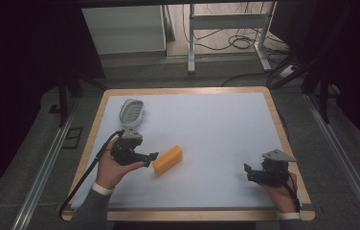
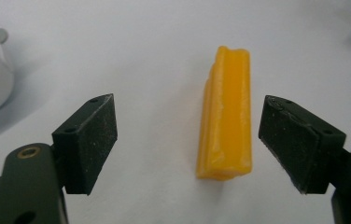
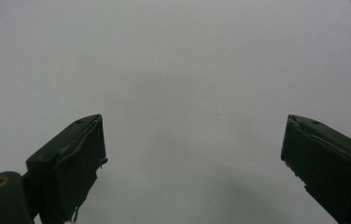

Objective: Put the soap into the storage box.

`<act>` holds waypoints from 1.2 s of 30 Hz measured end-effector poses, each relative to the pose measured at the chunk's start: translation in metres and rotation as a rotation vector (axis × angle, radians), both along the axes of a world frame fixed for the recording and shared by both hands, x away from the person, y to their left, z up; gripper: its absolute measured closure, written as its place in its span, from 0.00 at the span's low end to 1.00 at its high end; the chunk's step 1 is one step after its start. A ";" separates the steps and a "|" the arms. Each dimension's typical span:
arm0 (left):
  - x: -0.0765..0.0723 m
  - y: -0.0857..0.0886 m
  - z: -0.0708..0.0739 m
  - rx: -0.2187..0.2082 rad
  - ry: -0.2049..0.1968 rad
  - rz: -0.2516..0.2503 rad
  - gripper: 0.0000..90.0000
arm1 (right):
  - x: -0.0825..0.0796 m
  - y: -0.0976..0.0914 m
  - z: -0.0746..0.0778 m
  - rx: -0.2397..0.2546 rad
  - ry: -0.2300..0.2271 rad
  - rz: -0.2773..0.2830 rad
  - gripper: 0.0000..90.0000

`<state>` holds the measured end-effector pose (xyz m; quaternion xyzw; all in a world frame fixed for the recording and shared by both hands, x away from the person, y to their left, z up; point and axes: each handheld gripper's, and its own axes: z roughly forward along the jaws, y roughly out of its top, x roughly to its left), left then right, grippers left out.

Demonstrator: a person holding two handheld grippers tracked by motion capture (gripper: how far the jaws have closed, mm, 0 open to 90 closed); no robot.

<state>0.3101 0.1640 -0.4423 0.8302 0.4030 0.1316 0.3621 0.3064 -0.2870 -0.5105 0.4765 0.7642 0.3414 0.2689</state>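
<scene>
Left gripper (image 1: 150, 159): black body topped by a grey three-cornered plate, with a black cable trailing from its rear. In the left gripper view (image 2: 187, 142), its two black jaws carry flat, speckled pads fixed by small screws, beside a brass-ringed pivot hole. Right gripper (image 1: 248, 171): same black build and grey plate; its pads look worn at the edges (image 3: 192, 154). Grey sleeves with white cuffs cover both forearms.
</scene>
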 end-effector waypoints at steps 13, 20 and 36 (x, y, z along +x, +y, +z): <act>0.012 -0.036 -0.012 0.033 0.051 -0.071 0.23 | -0.003 -0.002 -0.002 -0.006 0.009 -0.015 0.07; 0.017 -0.056 -0.019 0.073 0.064 -0.094 0.24 | -0.003 -0.003 -0.003 -0.009 0.010 -0.018 0.07; 0.028 -0.073 -0.039 0.105 0.135 -0.125 0.29 | -0.002 -0.002 -0.006 -0.027 0.024 -0.019 0.07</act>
